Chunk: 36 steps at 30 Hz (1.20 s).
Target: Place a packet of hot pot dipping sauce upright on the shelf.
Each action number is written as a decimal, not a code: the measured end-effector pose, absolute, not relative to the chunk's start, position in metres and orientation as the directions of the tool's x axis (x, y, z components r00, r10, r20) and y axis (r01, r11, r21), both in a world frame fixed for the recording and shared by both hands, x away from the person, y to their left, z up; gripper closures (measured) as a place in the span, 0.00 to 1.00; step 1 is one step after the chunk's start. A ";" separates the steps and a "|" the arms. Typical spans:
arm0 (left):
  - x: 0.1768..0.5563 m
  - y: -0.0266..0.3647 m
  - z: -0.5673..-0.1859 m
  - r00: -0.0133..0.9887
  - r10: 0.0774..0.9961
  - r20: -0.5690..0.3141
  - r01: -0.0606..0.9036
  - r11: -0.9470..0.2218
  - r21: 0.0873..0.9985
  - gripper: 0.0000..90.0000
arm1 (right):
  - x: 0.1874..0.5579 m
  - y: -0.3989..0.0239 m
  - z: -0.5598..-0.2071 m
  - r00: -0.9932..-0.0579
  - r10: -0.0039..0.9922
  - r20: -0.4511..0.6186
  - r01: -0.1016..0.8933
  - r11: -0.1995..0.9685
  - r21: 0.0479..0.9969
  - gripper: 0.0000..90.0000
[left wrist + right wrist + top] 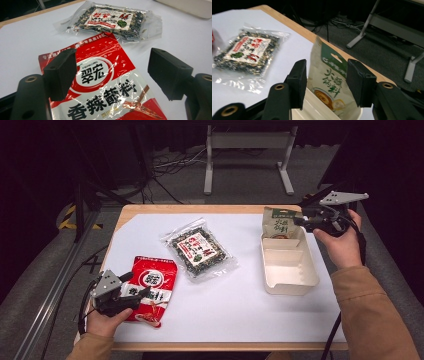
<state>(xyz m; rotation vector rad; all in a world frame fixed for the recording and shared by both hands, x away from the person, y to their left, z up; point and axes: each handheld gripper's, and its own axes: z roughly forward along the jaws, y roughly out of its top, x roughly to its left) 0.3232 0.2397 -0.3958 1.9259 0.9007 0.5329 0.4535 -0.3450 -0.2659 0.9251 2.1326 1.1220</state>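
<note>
bench (240,315): white sheet over a wooden top, carries everything; free space between the packets and the tray, nothing blocks a carry across.
tray (288,285): cream, compartmented, at the right side of the bench. The near compartment is bare; the far one holds the green packet.
red packet (152,290): flat on the bench at the near left, glossy foil, printed face up. Judged next for pick-up.
clear packet (200,251): dark mix with a red label, flat at mid bench, just beyond the red packet and apart from it. It lies near the path to the tray, so carry the red packet over or around it.
green packet (329,82): stands tilted in the tray's far compartment, top leaning on the far wall. Looks placed.
left gripper (110,75): jaws spread wide, hovering over the red packet's upper half, nothing pinched.
right gripper (325,82): jaws spread either side of the green packet; pads look clear of it, nothing pinched.
step, left: a flat foil bag gives little to bite. Go for an edge or corner, come in low, close on the seam rather than the face, and expect slip on the gloss.
step, right: back straight off so the jaws don't drag the leaning packet over.
risk: the green packet's lean is shallow and a nudge could tip it out of its compartment.
</note>
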 end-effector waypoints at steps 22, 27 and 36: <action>0.326 0.245 -0.392 0.615 0.788 -0.013 0.391 -0.291 0.873 0.26 | 0.372 -0.319 -0.281 -0.658 0.751 -0.047 0.242 0.271 0.932 0.45; 0.325 0.248 -0.391 0.609 0.793 -0.018 0.392 -0.281 0.876 0.26 | 0.351 -0.317 -0.302 -0.647 0.762 -0.018 0.249 0.234 0.940 0.44; 0.326 0.255 -0.375 0.635 0.772 0.000 0.376 -0.310 0.873 0.26 | 0.347 -0.311 -0.321 -0.669 0.743 -0.004 0.287 0.263 0.921 0.46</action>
